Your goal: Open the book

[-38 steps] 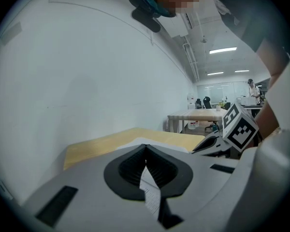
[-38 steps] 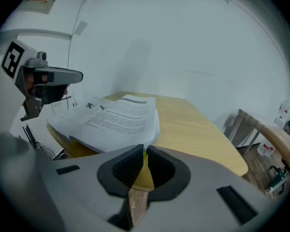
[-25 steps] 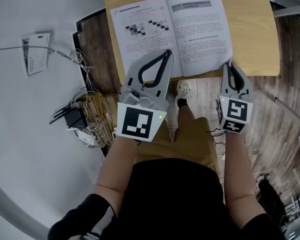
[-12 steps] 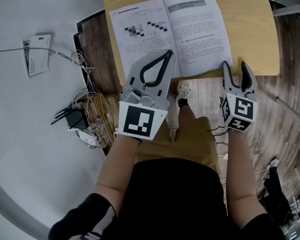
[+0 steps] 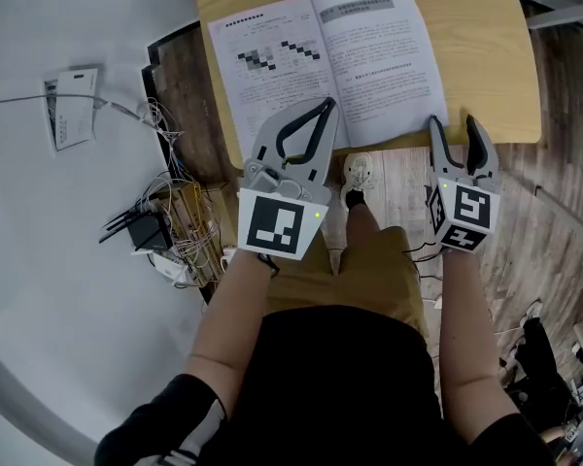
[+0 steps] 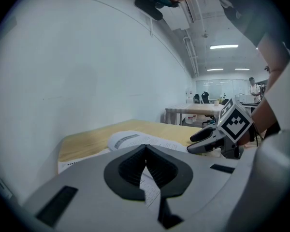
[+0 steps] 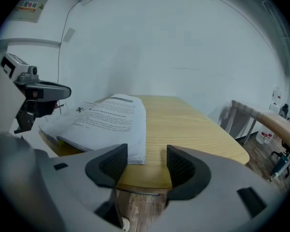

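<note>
Since the earlier frame, the right gripper (image 5: 453, 129) has let go of the book's near right corner. Its jaws have just been opening and now stand wide apart with nothing between them, just short of that corner. The book (image 5: 335, 56) lies open and flat on the wooden table (image 5: 491, 56). The left gripper (image 5: 323, 108) has its jaws together, with its tips over the book's near edge by the spine.

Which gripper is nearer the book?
Left. The left gripper, shut, overlaps the book at its near edge; the right gripper, its empty jaws having just been opening, sits just off the near right corner.
</note>
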Demonstrator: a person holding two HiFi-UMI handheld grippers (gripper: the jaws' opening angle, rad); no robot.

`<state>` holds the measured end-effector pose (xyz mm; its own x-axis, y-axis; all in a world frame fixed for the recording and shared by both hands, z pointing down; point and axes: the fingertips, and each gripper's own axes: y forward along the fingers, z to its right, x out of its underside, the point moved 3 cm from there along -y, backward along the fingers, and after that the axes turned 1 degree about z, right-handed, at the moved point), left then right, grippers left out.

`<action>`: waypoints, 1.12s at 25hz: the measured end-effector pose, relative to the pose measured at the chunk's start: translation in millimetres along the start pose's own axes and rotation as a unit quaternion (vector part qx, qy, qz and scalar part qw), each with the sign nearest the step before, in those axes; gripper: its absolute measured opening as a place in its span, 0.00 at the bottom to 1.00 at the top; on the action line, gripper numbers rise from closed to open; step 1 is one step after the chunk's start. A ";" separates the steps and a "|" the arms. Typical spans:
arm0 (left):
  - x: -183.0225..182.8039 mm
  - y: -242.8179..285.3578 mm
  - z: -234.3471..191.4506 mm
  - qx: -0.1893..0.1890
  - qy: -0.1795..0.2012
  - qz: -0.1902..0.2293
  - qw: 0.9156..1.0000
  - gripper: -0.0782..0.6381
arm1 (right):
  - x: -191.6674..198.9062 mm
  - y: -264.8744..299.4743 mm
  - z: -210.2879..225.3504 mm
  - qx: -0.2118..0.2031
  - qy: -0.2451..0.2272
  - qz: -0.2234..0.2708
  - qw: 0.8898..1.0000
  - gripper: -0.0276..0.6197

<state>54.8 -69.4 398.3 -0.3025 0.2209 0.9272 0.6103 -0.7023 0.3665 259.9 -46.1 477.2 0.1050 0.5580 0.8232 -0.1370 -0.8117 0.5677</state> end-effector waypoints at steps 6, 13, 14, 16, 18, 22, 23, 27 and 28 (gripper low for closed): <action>-6.5 -0.7 2.3 -0.004 0.002 0.003 1.000 0.12 | -5.6 -0.7 -2.7 -0.015 -0.040 -0.003 0.999 0.43; -8.4 -6.5 -0.9 -0.015 0.000 0.004 1.000 0.12 | -23.1 -5.9 -10.9 -0.032 -0.067 0.020 0.997 0.43; -8.4 -7.3 -1.4 -0.016 0.000 0.005 1.000 0.12 | -24.8 -6.2 -12.2 -0.034 -0.069 0.021 0.997 0.43; -9.4 -9.2 -2.0 -0.019 -0.001 0.005 1.000 0.12 | -28.0 -7.6 -15.3 -0.039 -0.071 0.023 0.996 0.43; -12.0 -9.9 -2.3 -0.021 -0.003 0.006 1.000 0.12 | -32.1 -9.7 -17.9 -0.044 -0.070 0.029 0.996 0.43; -17.0 -11.0 -2.6 -0.023 0.001 0.011 1.000 0.12 | -38.2 -13.9 -23.4 -0.056 -0.075 0.038 0.995 0.43; -18.1 -11.3 -2.8 -0.024 0.002 0.012 1.000 0.12 | -40.4 -15.0 -24.1 -0.058 -0.076 0.041 0.995 0.43; -25.2 -14.8 -1.5 -0.028 0.007 0.016 0.999 0.12 | -49.6 -20.3 -27.7 -0.068 -0.086 0.051 0.993 0.43; -27.6 -16.3 -1.1 -0.029 0.009 0.017 0.999 0.12 | -51.9 -22.0 -28.9 -0.072 -0.088 0.053 0.992 0.43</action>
<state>52.4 -64.8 366.7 -0.2954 0.1854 0.9372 0.5763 -0.7478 0.3296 228.9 -52.3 422.3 0.2507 0.4212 0.8716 -0.2946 -0.8245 0.4831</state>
